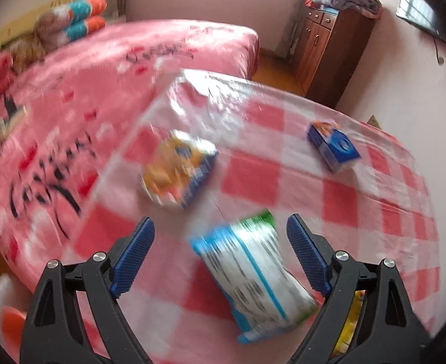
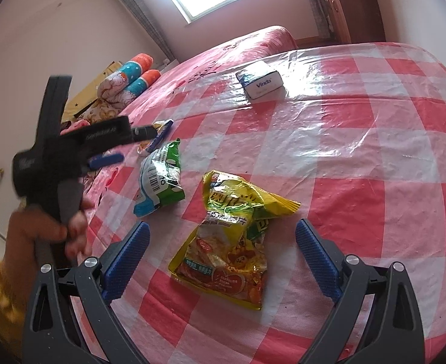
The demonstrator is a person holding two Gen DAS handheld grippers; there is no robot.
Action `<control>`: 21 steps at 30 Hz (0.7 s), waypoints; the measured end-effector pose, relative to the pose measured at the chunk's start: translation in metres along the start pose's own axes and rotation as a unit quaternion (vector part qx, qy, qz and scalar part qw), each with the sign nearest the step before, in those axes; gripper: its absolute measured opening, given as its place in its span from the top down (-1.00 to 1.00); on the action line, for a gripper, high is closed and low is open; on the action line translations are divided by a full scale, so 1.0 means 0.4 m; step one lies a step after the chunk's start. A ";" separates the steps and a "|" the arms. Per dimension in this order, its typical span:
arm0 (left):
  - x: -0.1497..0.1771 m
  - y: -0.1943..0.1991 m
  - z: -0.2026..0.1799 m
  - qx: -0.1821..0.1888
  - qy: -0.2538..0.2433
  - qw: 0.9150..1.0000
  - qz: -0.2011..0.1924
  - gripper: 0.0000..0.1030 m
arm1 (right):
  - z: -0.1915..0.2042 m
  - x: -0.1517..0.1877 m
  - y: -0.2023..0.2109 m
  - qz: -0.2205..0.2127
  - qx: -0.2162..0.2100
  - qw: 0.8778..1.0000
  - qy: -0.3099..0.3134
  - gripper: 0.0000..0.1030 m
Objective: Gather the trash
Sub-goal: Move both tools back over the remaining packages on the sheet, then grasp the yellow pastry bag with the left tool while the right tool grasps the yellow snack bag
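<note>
Left gripper [image 1: 219, 254] jaws spread wide, nothing between the pads; the green-and-white snack bag [image 1: 253, 276] lies flat on the checked tablecloth [image 1: 359, 200] just below and ahead of them, long axis running roughly along the gripper's pointing line and a little right of centre. Right gripper [image 2: 223, 257] jaws likewise spread and empty, poised above the crumpled yellow chip bag [image 2: 232, 242], which sits nearly centred between them. Judgement: each hand is nearer its own bag; the blue box [image 1: 333, 147] lies well apart.

A red-and-white checked tablecloth [image 2: 359, 157] bears a yellow wrapper [image 2: 232, 242] and a green-white-blue packet [image 2: 159, 179].
</note>
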State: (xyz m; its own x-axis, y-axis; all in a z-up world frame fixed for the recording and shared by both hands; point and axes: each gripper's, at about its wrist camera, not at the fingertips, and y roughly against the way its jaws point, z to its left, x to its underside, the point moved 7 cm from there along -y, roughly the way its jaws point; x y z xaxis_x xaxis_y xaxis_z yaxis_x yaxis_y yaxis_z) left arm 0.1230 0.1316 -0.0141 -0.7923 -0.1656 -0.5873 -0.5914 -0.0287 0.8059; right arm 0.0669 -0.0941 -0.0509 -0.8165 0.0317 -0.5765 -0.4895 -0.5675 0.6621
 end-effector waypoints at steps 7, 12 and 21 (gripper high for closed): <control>-0.068 -0.091 0.049 -0.018 -0.039 0.999 0.014 -0.74 | 0.004 0.001 -0.005 0.002 0.001 1.000 0.007 -0.86; -0.084 -0.141 0.068 -0.009 -0.040 0.999 0.028 -0.74 | 0.006 0.001 -0.008 0.003 0.001 1.000 0.009 -0.86; -0.083 -0.167 0.066 -0.011 -0.063 0.998 0.024 -0.56 | 0.006 0.001 -0.008 0.003 0.003 1.000 0.010 -0.86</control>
State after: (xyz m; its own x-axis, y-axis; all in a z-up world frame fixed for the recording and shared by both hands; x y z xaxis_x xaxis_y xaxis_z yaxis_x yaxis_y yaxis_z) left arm 0.1847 0.1649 -0.0502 -0.8324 -0.0429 -0.5525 -0.5508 -0.0450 0.8334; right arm 0.0674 -0.0903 -0.0520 -0.8133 0.0109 -0.5818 -0.4857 -0.5634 0.6684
